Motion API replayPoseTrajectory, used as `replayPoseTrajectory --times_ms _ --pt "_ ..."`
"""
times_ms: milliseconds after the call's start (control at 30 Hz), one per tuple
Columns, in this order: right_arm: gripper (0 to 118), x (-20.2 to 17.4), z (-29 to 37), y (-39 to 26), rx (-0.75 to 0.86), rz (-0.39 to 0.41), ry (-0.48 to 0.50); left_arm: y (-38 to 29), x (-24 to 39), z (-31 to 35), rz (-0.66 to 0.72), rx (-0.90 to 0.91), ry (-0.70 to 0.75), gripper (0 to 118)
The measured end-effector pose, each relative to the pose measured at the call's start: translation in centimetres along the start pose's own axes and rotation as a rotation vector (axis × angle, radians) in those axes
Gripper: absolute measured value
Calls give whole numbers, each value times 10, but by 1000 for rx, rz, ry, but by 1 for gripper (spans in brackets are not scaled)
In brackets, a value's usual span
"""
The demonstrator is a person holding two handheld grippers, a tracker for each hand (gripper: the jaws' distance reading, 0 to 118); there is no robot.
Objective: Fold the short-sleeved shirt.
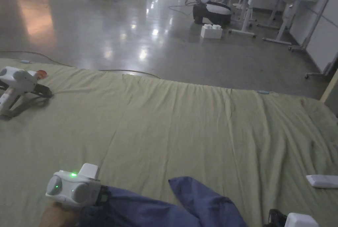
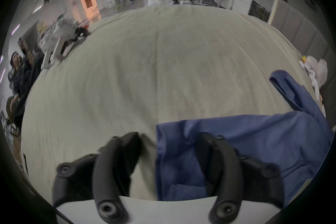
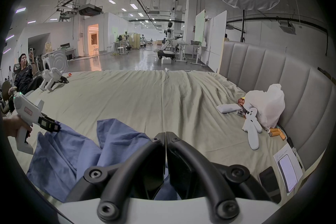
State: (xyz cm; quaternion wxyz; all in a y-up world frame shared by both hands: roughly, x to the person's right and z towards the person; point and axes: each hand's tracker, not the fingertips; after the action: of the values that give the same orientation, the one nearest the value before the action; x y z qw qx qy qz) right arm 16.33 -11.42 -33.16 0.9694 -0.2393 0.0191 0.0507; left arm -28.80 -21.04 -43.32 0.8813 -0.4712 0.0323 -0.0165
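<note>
A blue short-sleeved shirt [image 1: 142, 211] lies rumpled at the near edge of a bed with a green sheet [image 1: 185, 122]. My left gripper [image 2: 168, 137] is open, and the shirt's left edge [image 2: 254, 146] runs between its jaws, with the right jaw over the cloth. In the head view the left gripper [image 1: 109, 201] sits at the shirt's left end. My right gripper [image 3: 165, 134] has its jaws pressed together, with blue shirt cloth [image 3: 63, 155] bunched between them near the base. The right gripper [image 1: 275, 217] is low at the shirt's right end.
A spare gripper [image 1: 16, 85] rests on the bed's far left. By the padded headboard [image 3: 272, 73] on the right lie a white box [image 1: 321, 180], a plastic bag [image 3: 265, 106], a plush toy [image 3: 251, 128] and phones [image 3: 289, 173]. A person [image 3: 23, 73] sits left of the bed.
</note>
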Motion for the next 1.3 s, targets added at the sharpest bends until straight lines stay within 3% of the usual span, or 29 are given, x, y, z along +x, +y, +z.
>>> replayPoseTrajectory --times_ms 67,100,200,267,367,500,567,600,667,733,867,967,1033,1200,1300 --pt "4 1 -15 8 -36 15 14 -1 5 6 -16 3 -20 26" --pt "12 1 -28 13 -74 29 38 -1 7 8 -28 8 -30 3" --pt "64 -2 -70 29 -216 61 131 -3 3 18 -23 17 -47 1" --pt "72 -8 -99 33 -286 98 181 -8 3 28 -8 66 -41 0" --pt "72 -24 -139 29 -380 187 181 -17 11 48 -57 118 -12 0" --pt "67 -32 -182 14 -539 119 237 -31 17 69 -57 157 -12 0" --pt "41 -35 -194 3 -591 124 232 -36 16 74 -35 168 -15 0" --pt "41 -35 -196 0 -598 120 228 -38 14 75 -21 169 -17 0" --pt "30 -29 -190 -4 -575 4 260 -42 11 80 -2 174 -28 0" --pt "5 -25 -186 -4 -561 -34 250 -44 9 83 5 182 -41 0" --pt "5 -17 -166 4 -472 -29 239 -41 4 92 36 194 -45 0" --pt "4 -15 -138 23 -346 87 174 -34 -4 114 77 257 -60 0" --pt "4 -7 -117 38 -283 104 167 -29 -7 132 60 320 -53 0" --pt "4 31 -65 85 -150 -46 163 -9 -22 184 11 442 -18 0" --pt "4 53 -39 112 -82 -63 140 6 -38 220 28 500 -8 0"
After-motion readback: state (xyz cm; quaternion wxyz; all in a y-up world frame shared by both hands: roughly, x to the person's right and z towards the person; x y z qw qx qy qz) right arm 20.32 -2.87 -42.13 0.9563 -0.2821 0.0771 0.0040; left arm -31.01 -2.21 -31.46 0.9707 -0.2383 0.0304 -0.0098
